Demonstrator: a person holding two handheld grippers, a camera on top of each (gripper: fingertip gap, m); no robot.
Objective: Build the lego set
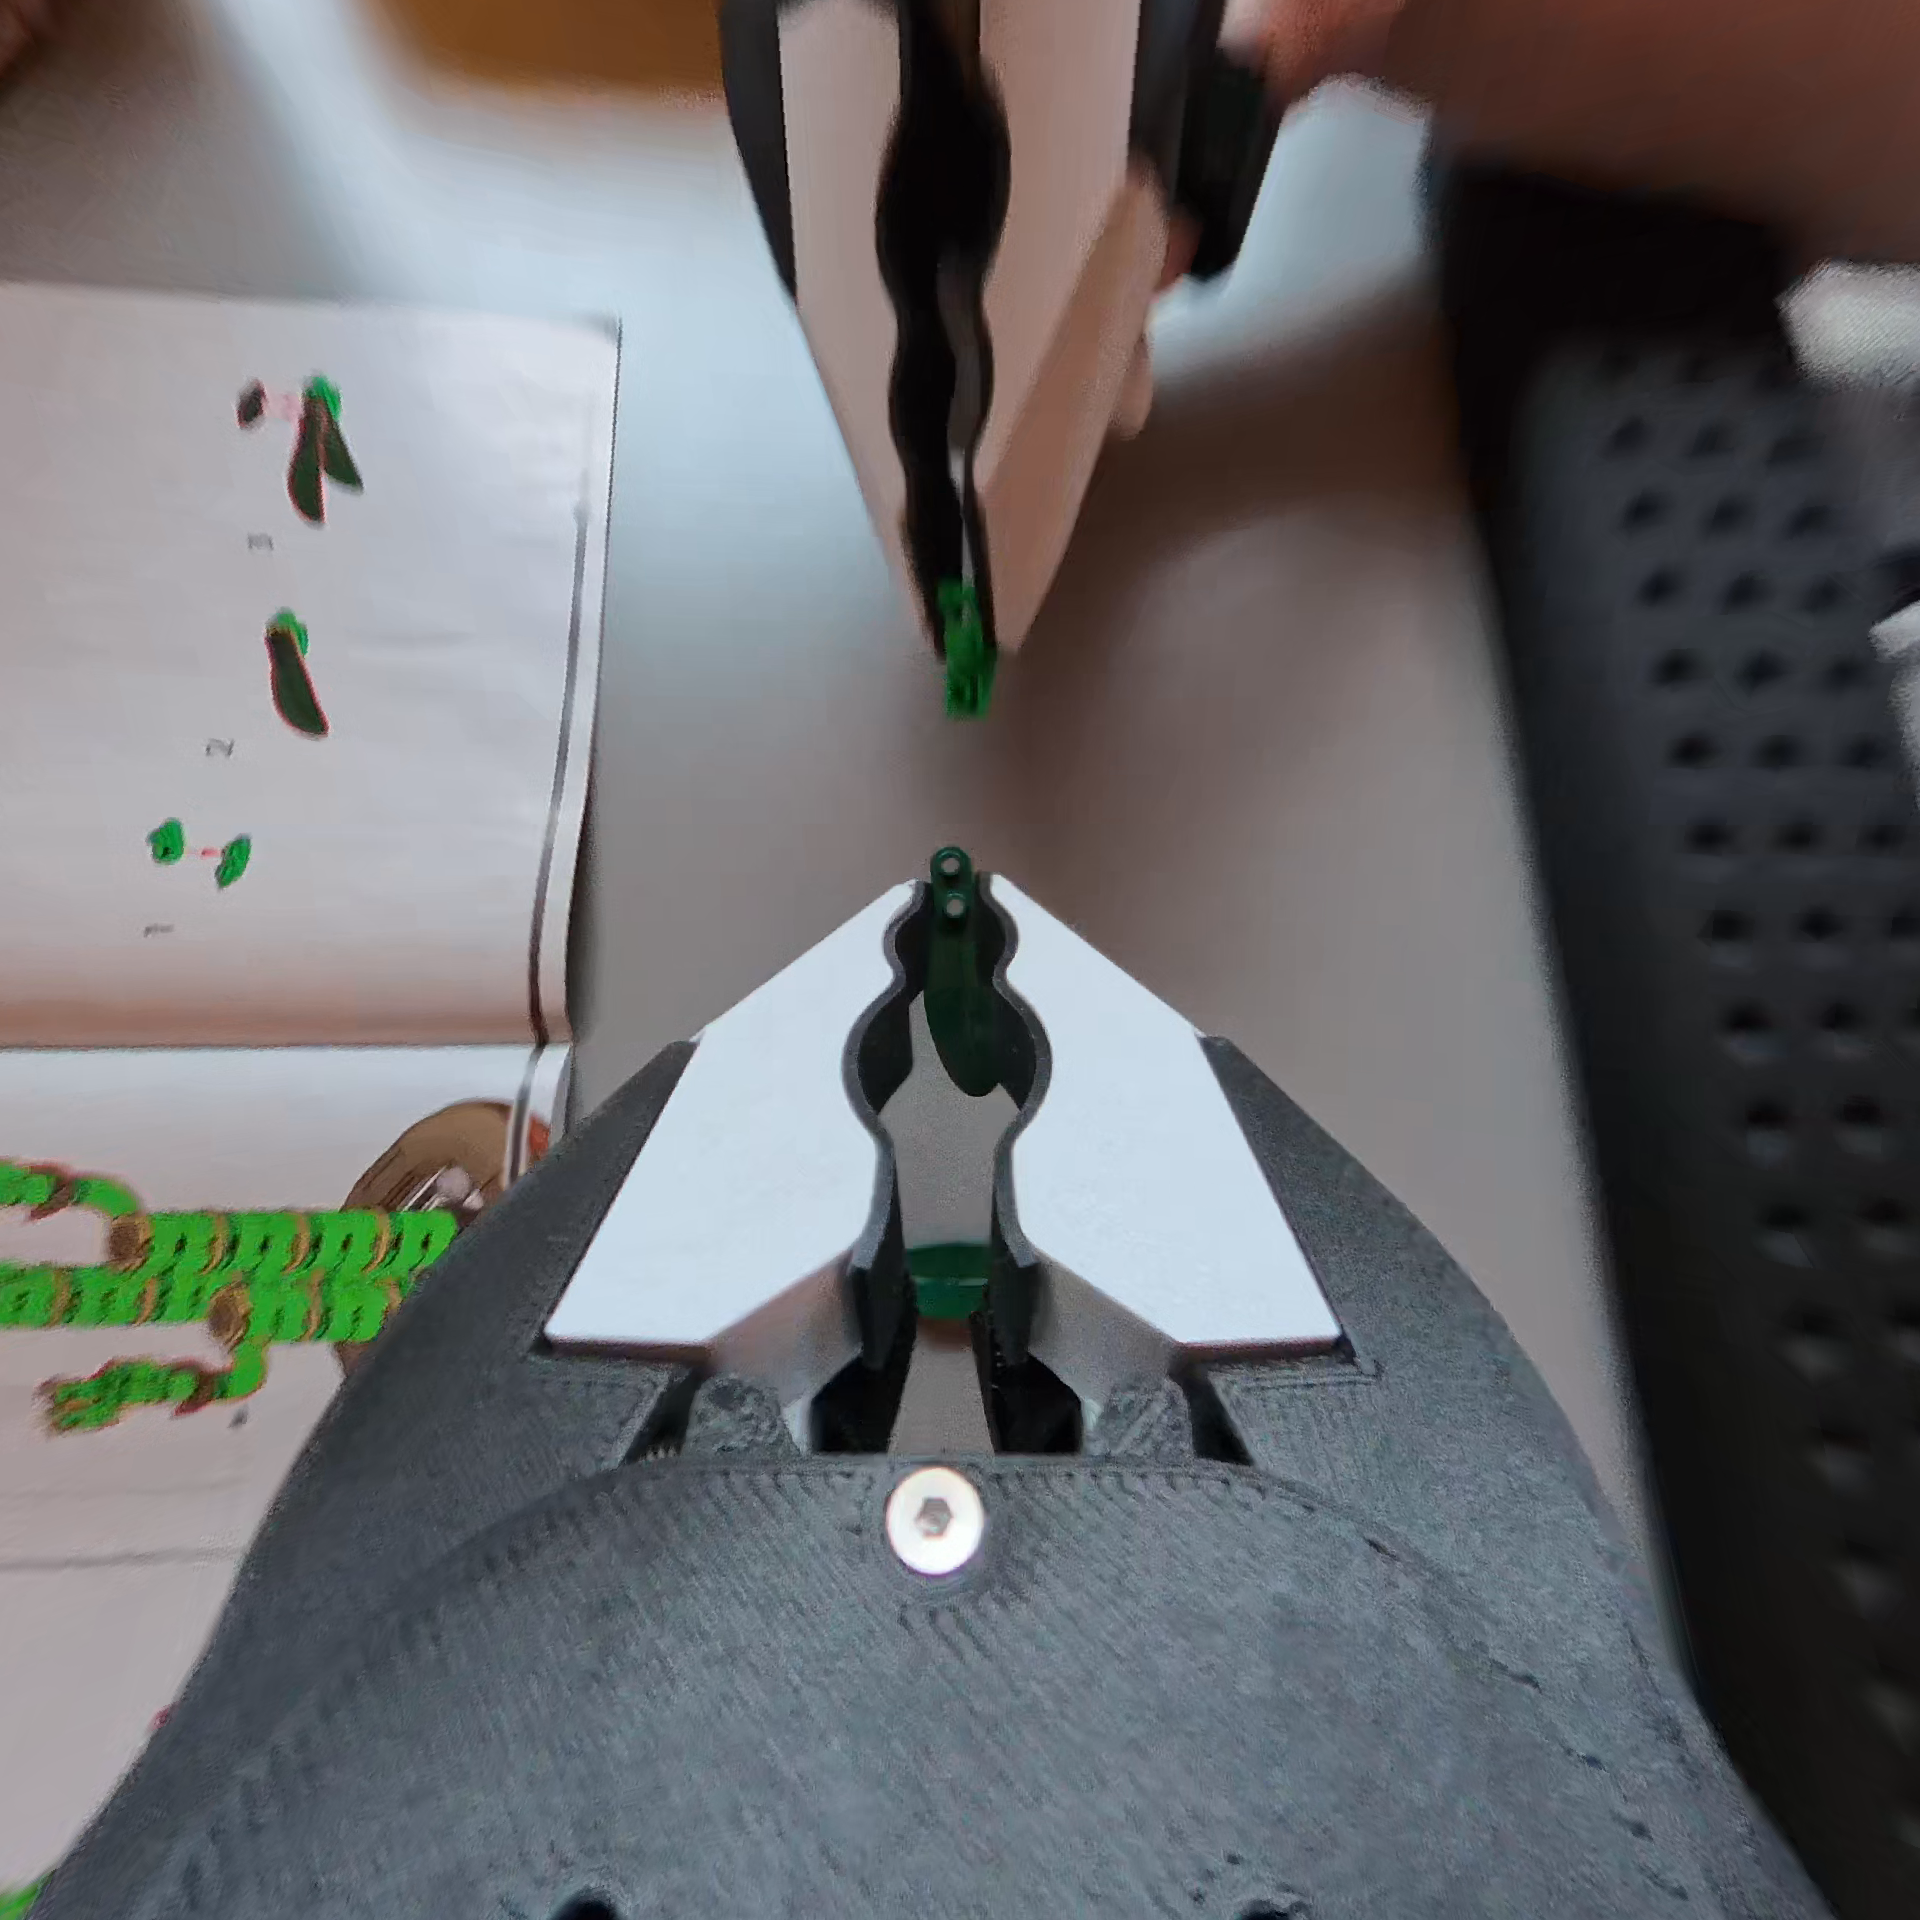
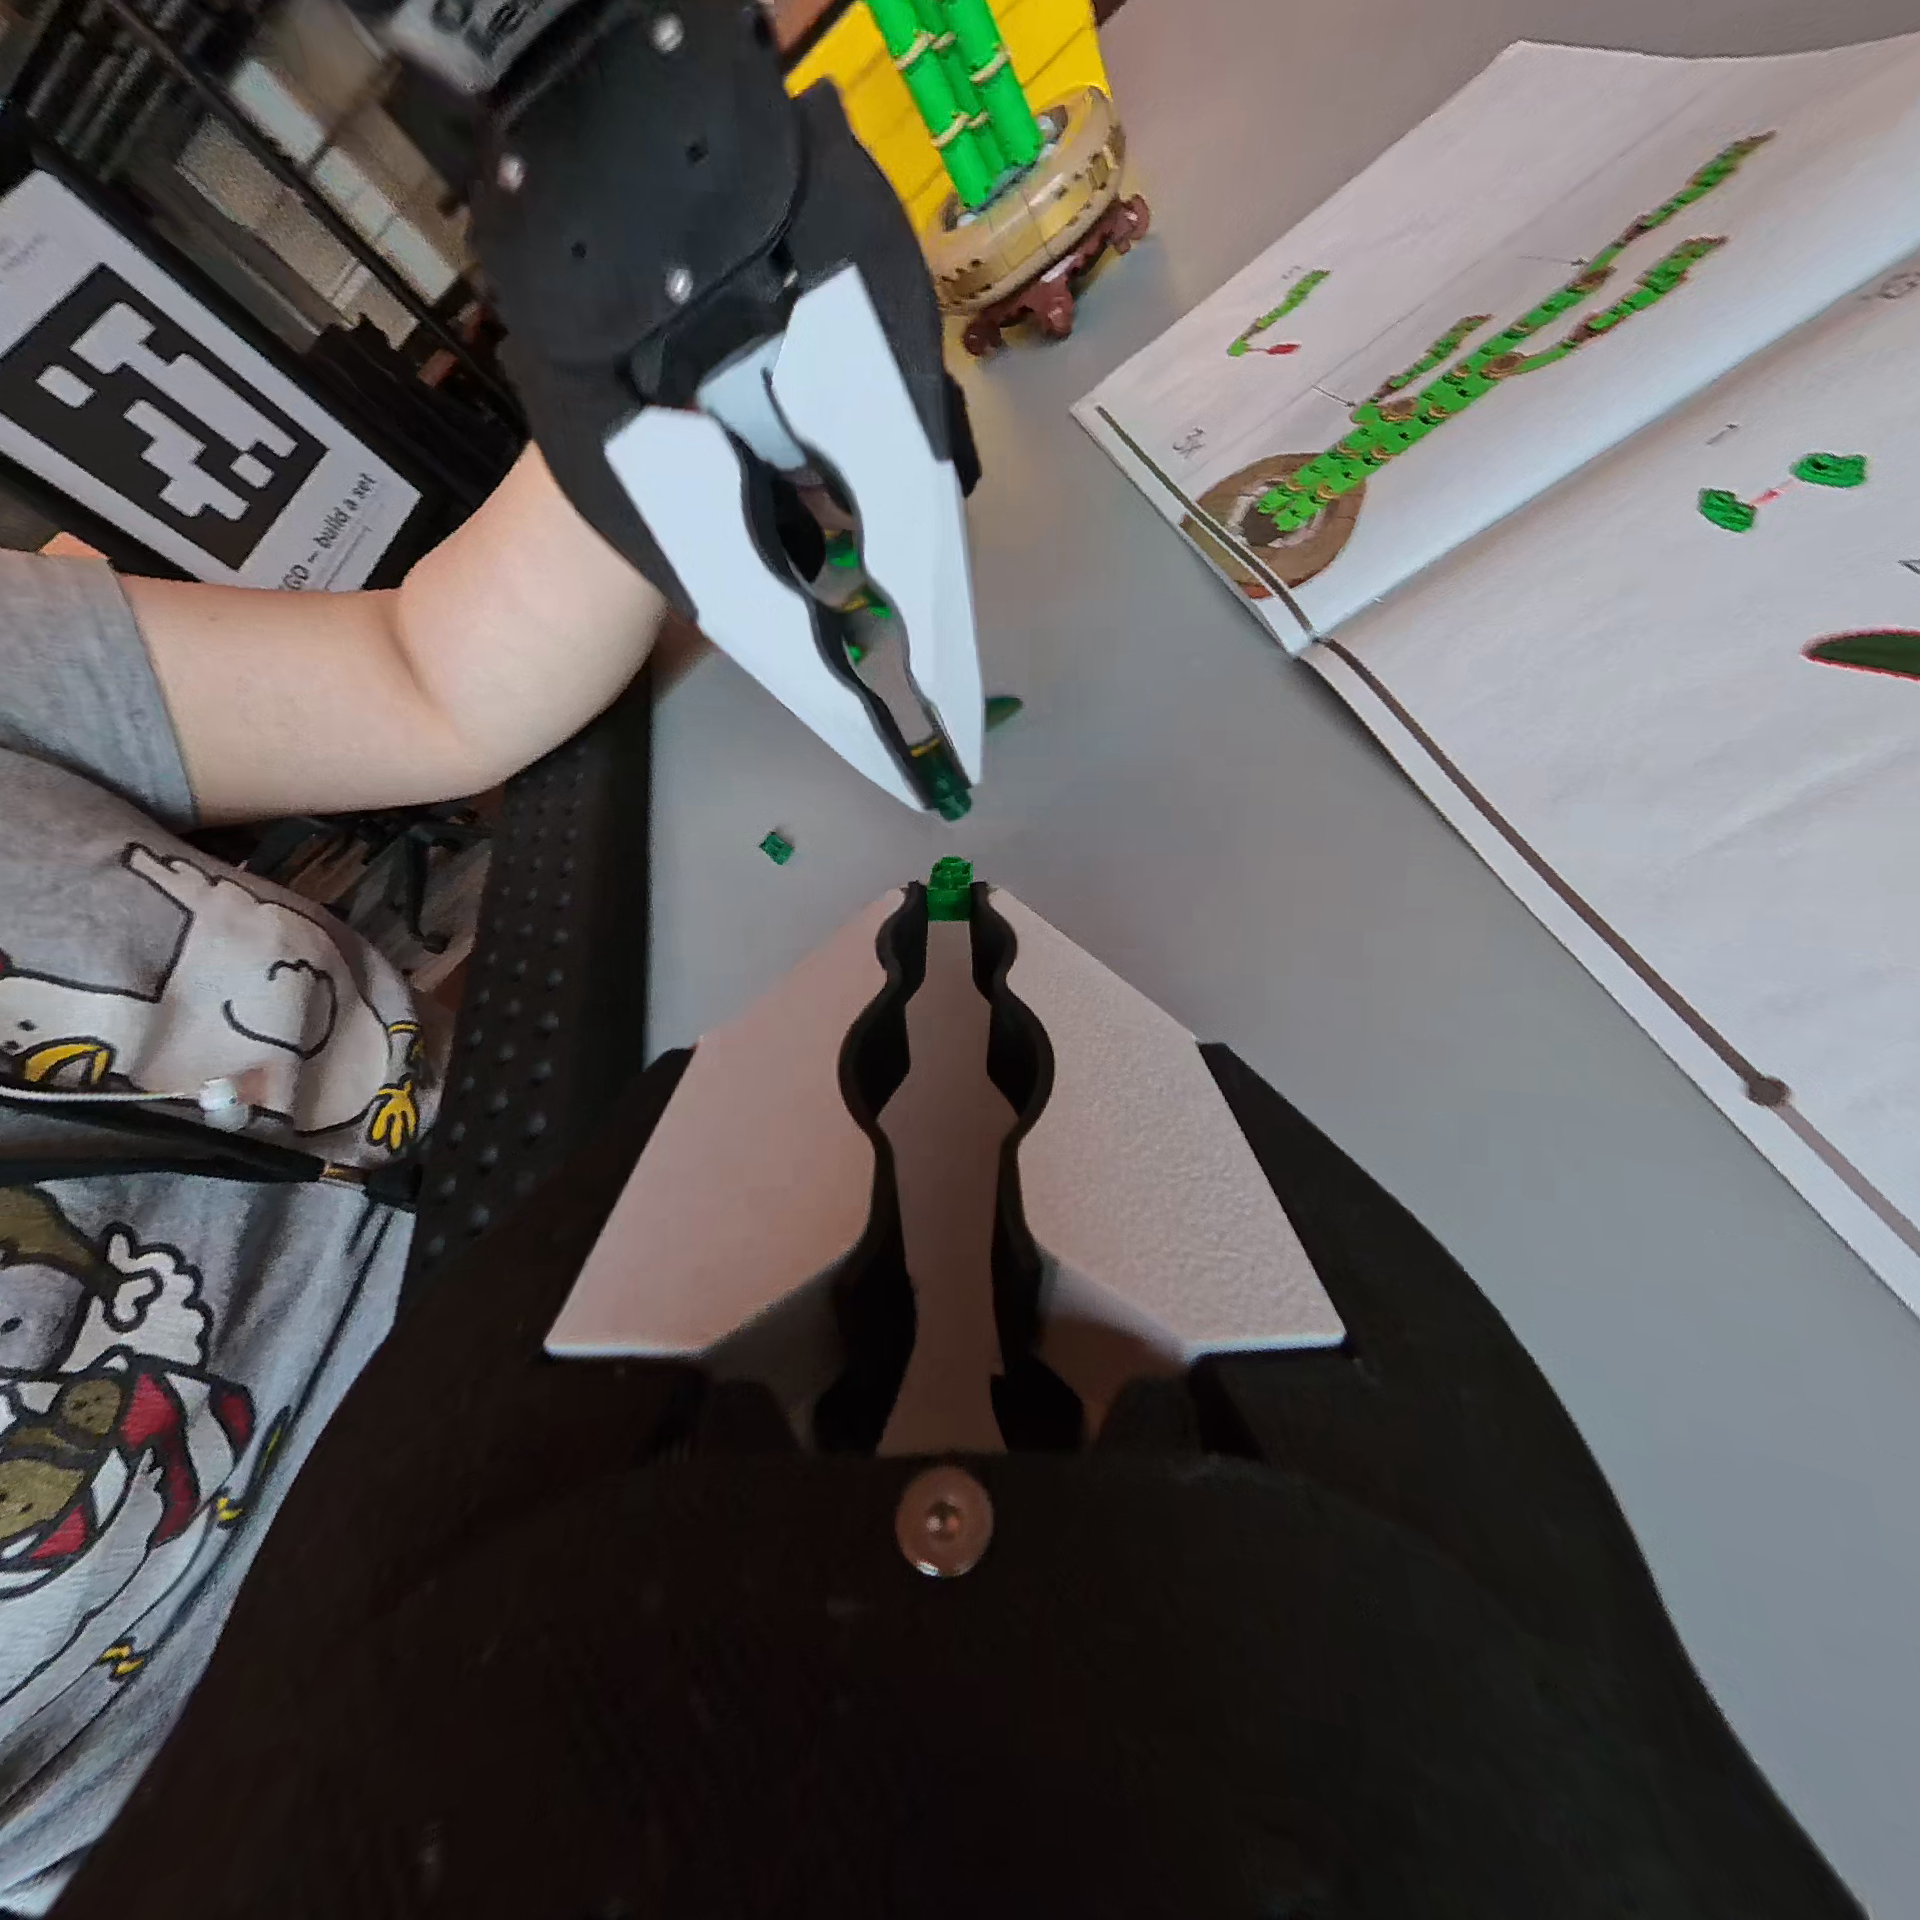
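My left gripper [image 1: 951,883] is shut on a dark green leaf piece [image 1: 958,987], whose small end pokes past the fingertips. My right gripper [image 2: 948,894] is shut on a small bright green piece [image 2: 949,888]. The two grippers face each other tip to tip above the grey table, a short gap apart. In the left wrist view the right gripper [image 1: 966,665] comes in from the top with its bright green piece [image 1: 968,655]. In the right wrist view the left gripper [image 2: 940,800] comes in from the upper left with the dark green piece [image 2: 948,798].
An open instruction booklet [image 2: 1558,623] lies on the table; it also shows in the left wrist view [image 1: 312,675]. A partly built bamboo model in a tan pot [image 2: 997,156] stands at the back. A loose green piece [image 2: 776,847] lies on the table. A black perforated mat [image 1: 1714,831] borders it. The gap from one gripper's tips to the other's is roughly 4 cm.
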